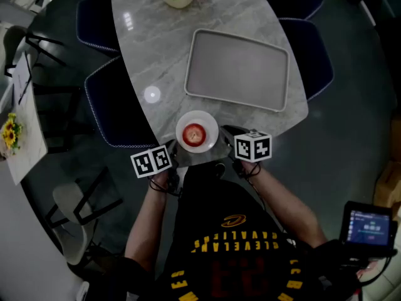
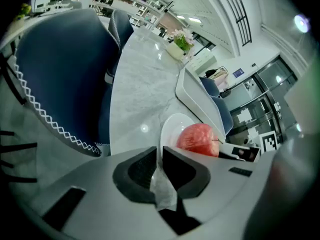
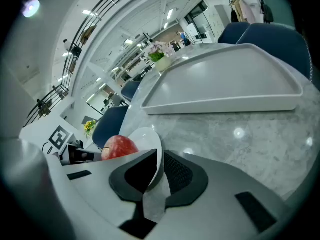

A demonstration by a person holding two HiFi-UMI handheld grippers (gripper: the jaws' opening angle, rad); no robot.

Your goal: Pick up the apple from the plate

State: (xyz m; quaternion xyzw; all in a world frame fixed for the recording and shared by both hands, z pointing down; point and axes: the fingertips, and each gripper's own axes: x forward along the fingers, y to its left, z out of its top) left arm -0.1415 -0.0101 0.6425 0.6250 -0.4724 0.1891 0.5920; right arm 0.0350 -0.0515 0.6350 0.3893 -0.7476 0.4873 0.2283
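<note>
I am holding my left gripper point(image 2: 160, 158) and right gripper point(image 3: 160, 165) closed and empty on either side of the plate point(image 1: 181, 129), the apple point(image 1: 195, 133) sitting at its centre, near both.

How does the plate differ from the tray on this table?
The plate is round, white and small; the tray is rectangular, grey and much larger. The plate holds an apple; the tray is empty. The plate sits at the near edge, the tray farther in. Both rest on the marble table.
</note>
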